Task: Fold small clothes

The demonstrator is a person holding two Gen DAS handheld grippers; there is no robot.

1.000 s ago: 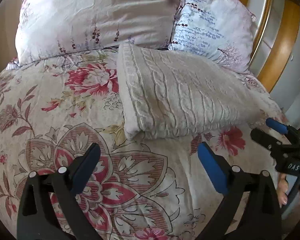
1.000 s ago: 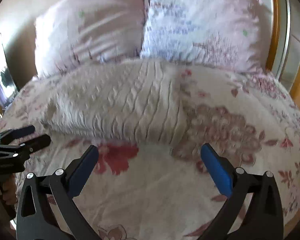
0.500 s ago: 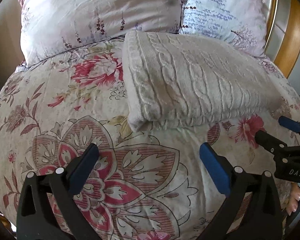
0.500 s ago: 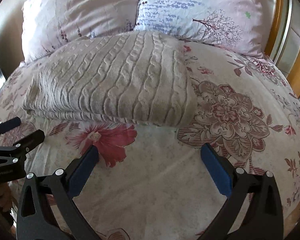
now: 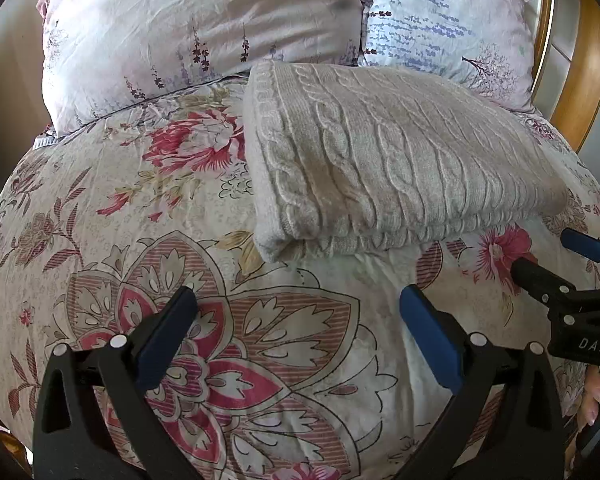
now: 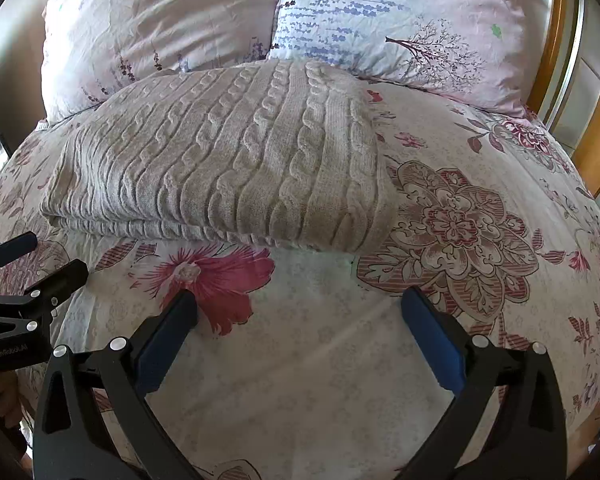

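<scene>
Cream folded sweater (image 5: 384, 160) lies beyond both wide-open, empty hand-held grippers (image 5: 298, 312) (image 6: 300, 308); only the right view shows its right edge.

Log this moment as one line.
left gripper: open, empty | right gripper: open, empty | cable-knit sweater: folded on floral bedspread, untouched

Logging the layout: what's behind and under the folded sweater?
Behind the folded sweater stand two pillows. It lies on the floral bedspread; whatever lies beneath it is covered.
</scene>
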